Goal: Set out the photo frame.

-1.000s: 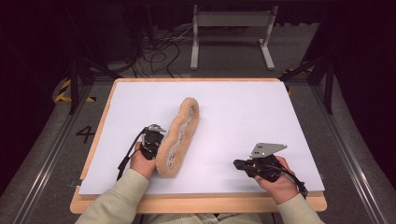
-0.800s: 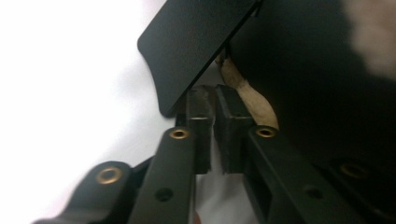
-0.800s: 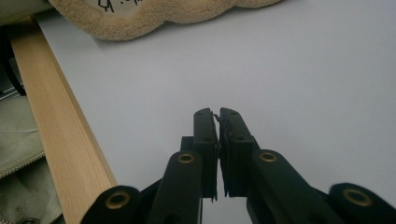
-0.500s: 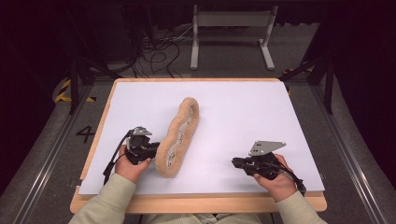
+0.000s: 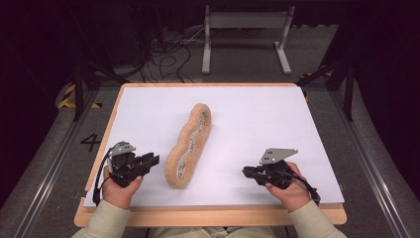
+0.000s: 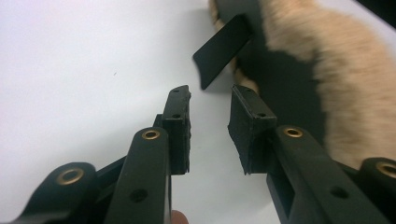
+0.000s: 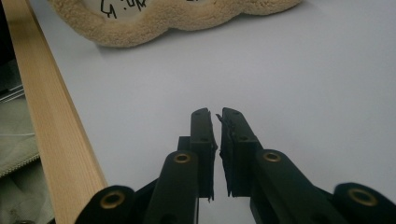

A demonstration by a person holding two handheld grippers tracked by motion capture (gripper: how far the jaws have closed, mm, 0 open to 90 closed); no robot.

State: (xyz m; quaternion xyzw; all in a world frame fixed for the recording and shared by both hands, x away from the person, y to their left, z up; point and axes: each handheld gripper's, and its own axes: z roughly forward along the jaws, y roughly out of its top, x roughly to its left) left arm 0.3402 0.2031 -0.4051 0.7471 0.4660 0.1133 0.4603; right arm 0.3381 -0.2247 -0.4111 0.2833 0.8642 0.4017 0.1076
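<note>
A long tan fleecy pad with a pale printed inner face lies slantwise on the white tabletop. My left gripper hovers just left of the pad's near end, apart from it. Its jaws have just been opening, and there is nothing between them. The fleece lies to the right of those jaws. My right gripper rests low at the near right with its jaws together, pointing left toward the pad. Nothing sits between its pads.
The table's wooden front edge runs close by the right gripper. Behind the table stand a metal frame and loose cables on the floor. A "4" is marked on the floor at the left.
The left gripper let go of the pad's near end, opened, and drew away to the left and slightly up. The pad stayed put. The right hand barely moved.
</note>
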